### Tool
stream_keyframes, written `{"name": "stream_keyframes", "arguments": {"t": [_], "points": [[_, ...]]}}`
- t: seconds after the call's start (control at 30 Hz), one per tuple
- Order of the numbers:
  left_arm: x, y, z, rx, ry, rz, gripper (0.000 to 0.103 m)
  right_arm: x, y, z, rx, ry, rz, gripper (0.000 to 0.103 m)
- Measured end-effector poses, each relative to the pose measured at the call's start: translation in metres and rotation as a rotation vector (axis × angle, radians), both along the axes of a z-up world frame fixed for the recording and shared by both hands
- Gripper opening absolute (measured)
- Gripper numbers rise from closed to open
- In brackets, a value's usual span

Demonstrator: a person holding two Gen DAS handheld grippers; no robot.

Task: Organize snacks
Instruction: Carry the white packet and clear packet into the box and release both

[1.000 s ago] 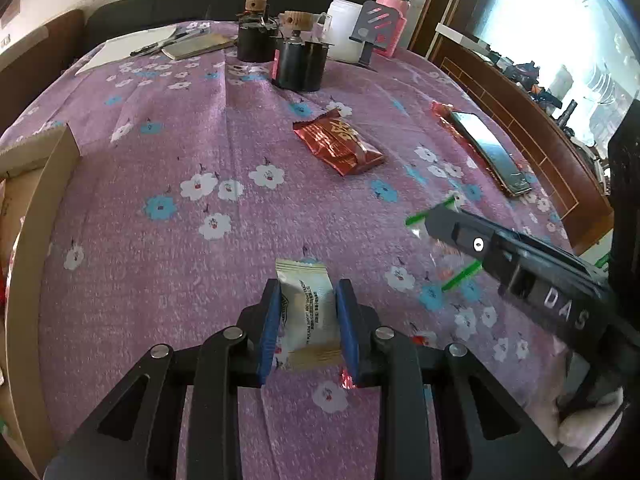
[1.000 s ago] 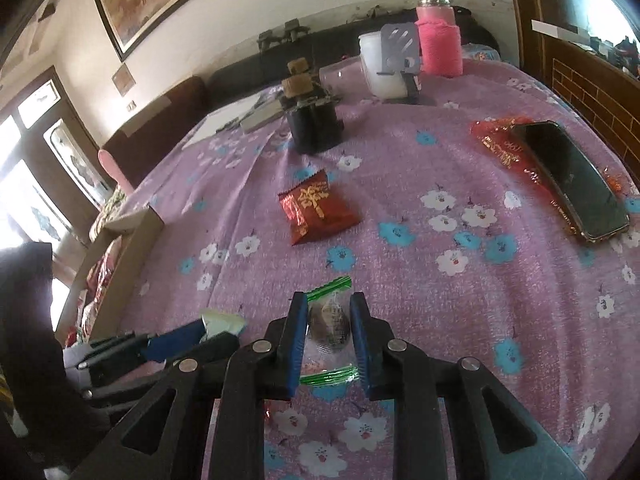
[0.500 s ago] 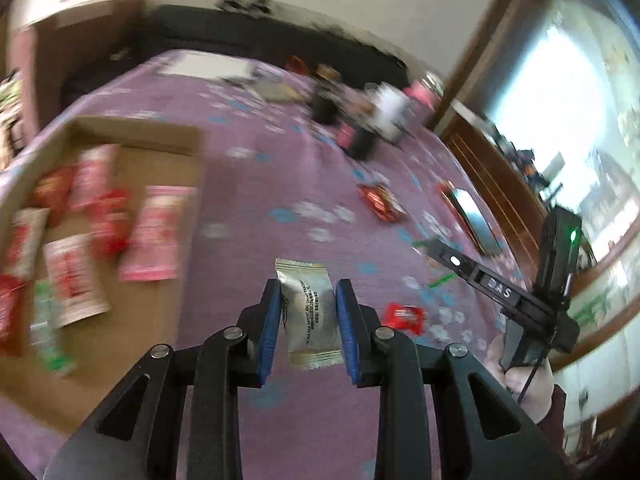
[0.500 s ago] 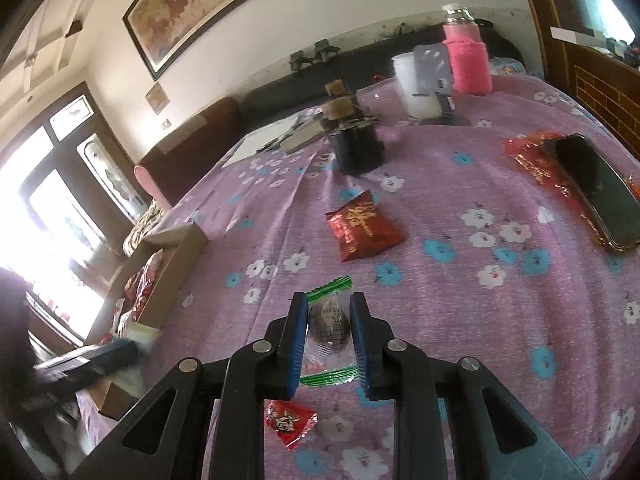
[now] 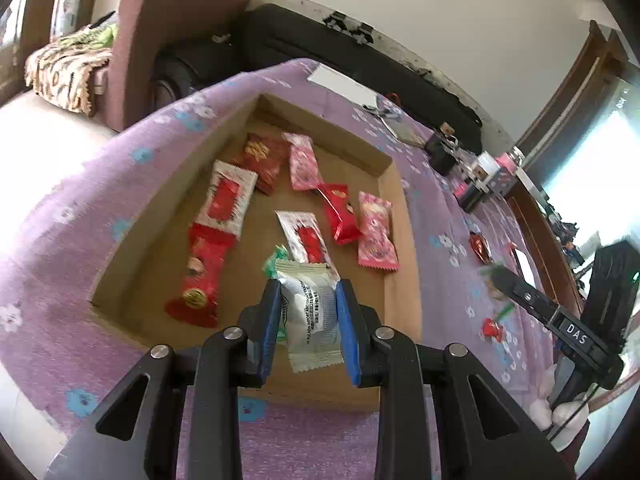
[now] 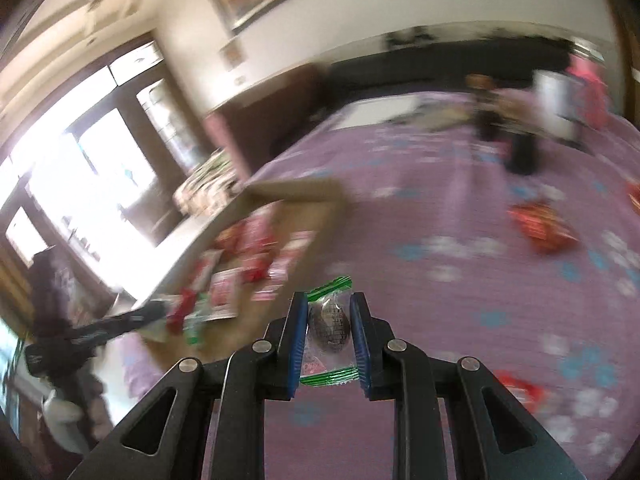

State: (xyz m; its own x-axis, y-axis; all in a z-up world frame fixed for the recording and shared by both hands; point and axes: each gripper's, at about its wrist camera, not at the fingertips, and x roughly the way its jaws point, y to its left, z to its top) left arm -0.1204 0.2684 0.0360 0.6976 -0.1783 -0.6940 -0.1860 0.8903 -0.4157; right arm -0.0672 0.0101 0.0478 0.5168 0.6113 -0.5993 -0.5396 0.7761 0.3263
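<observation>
At the bottom centre of the left wrist view we find the left claw (image 5: 308,326) clamped on a silver-white snack packet (image 5: 310,312); its small dark print is not legible to us. The packet hangs over the near end of an open cardboard box (image 5: 394,216) resting on the purple flowered surface (image 5: 60,216). Inside the box we count two white packets with red panels, two pink ones, three red ones and one green-edged sweet partly hidden behind the held packet. At the right edge of that frame the right claw's body bears the letters "DAS" (image 5: 576,330).

In the blurred right wrist view, the right claw (image 6: 330,330) is clamped on a clear, green-edged wrapped sweet (image 6: 330,320) with a dark centre, low at centre frame. Further up right, one red packet (image 6: 540,224) lies loose on the surface; another red wrapper (image 6: 520,390) sits at lower right.
</observation>
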Motion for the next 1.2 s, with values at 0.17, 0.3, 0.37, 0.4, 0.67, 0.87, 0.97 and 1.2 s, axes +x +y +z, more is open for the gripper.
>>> {"name": "stream_keyframes", "arguments": {"t": [0.17, 0.3, 0.37, 0.4, 0.67, 0.87, 0.97, 1.2], "points": [[0.009, -0.005, -0.010, 0.034, 0.040, -0.007, 0.025, -0.003, 0.067, -0.005, -0.068, -0.002, 0.098, 0.022], [0.010, 0.005, -0.010, 0.101, 0.055, 0.041, 0.026, 0.002, 0.096, -0.019, -0.122, 0.013, 0.119, 0.022], [0.010, 0.012, -0.012, 0.128, 0.070, 0.069, 0.026, 0.002, 0.104, -0.024, -0.141, 0.015, 0.126, 0.022], [0.010, 0.013, -0.013, 0.140, 0.076, 0.076, 0.026, 0.003, 0.107, -0.027, -0.156, 0.013, 0.129, 0.022], [0.007, 0.017, -0.011, 0.111, 0.051, 0.072, 0.055, -0.001, 0.120, -0.033, -0.202, -0.030, 0.119, 0.025], [-0.006, 0.019, 0.004, 0.079, 0.017, 0.098, 0.055, -0.008, 0.102, -0.013, -0.154, -0.081, 0.087, 0.034], [-0.014, 0.015, 0.013, 0.067, -0.007, 0.098, 0.055, -0.010, 0.078, -0.001, -0.115, -0.095, 0.044, 0.042], [-0.020, -0.019, 0.027, 0.054, -0.040, 0.029, 0.057, -0.001, -0.023, 0.005, -0.095, -0.083, -0.150, 0.043]]}}
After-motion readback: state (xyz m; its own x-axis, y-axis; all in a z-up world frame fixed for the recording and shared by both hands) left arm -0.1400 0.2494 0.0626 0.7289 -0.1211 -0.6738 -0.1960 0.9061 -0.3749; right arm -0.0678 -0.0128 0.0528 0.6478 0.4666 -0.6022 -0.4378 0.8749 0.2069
